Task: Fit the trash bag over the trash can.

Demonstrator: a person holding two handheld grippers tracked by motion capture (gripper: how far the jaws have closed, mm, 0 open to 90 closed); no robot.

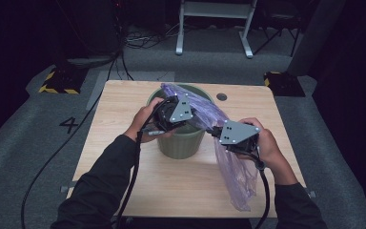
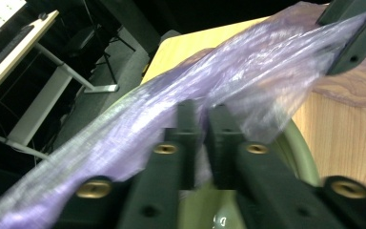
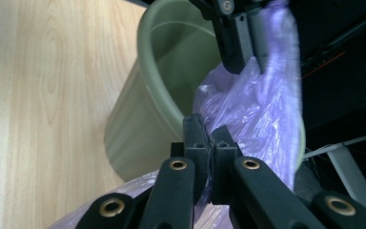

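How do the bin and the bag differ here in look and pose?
The bin is a stiff, opaque green tub standing upright on the table; the bag is thin, see-through purple film, crumpled. The bin stands untouched by either tool; the bag is pinched by the left tool and right tool, stretched from the bin's mouth and hanging down to the table.
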